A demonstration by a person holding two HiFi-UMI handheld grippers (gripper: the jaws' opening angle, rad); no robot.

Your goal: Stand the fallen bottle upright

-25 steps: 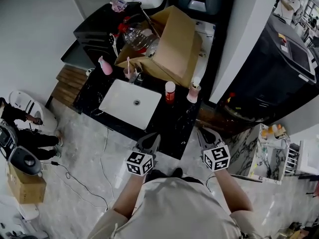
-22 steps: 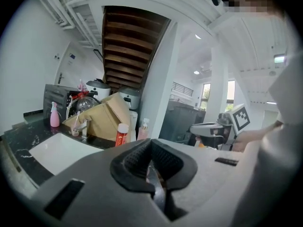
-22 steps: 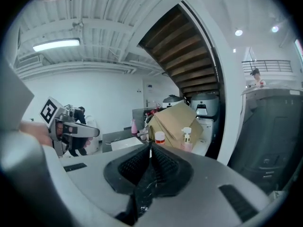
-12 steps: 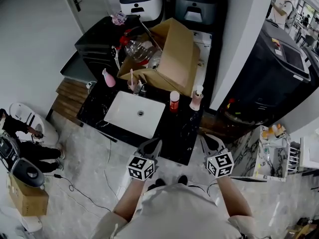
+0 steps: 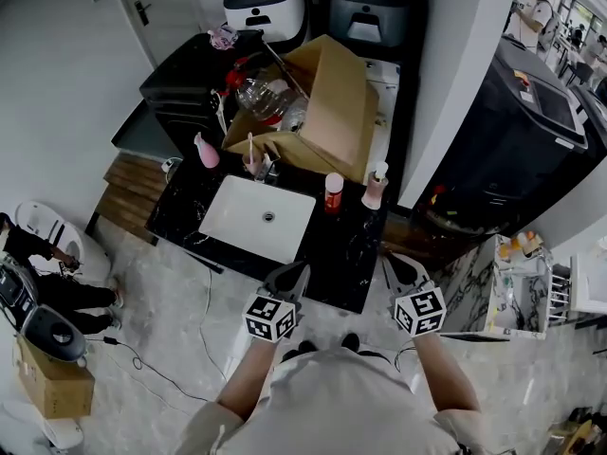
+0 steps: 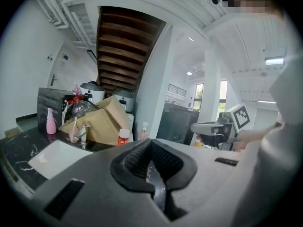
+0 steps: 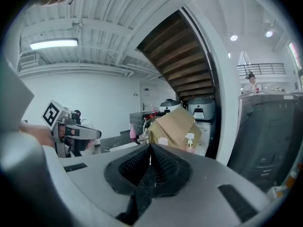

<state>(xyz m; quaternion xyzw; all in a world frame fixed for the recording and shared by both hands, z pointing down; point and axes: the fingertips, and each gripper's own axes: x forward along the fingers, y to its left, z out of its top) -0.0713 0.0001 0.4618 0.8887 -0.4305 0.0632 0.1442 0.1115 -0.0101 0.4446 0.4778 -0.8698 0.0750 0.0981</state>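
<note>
On the black counter [image 5: 327, 259] a red bottle with a white cap [image 5: 333, 192] stands upright, with a pink spray bottle [image 5: 375, 187] just to its right. I see no bottle lying down. A pink bottle [image 5: 206, 150] stands upright left of the tap. My left gripper [image 5: 296, 271] and right gripper [image 5: 391, 262] hover side by side at the counter's near edge, short of the bottles. Both are shut and hold nothing. In the left gripper view the jaws [image 6: 151, 143] meet below the red bottle [image 6: 123, 136]. In the right gripper view the jaws [image 7: 150, 148] meet below the spray bottle [image 7: 190, 141].
A white sink [image 5: 228, 226] takes up the counter's left half, with a cup of brushes [image 5: 251, 164] behind it. A large cardboard box [image 5: 327, 98] with clear bottles leans at the back. A black appliance [image 5: 512, 131] stands to the right. Cables [image 5: 180, 349] cross the marble floor.
Both grippers have lifted slightly at the counter's near edge, and the head view has shifted a little. The bottles have not moved, and both grippers have stayed shut on nothing.
</note>
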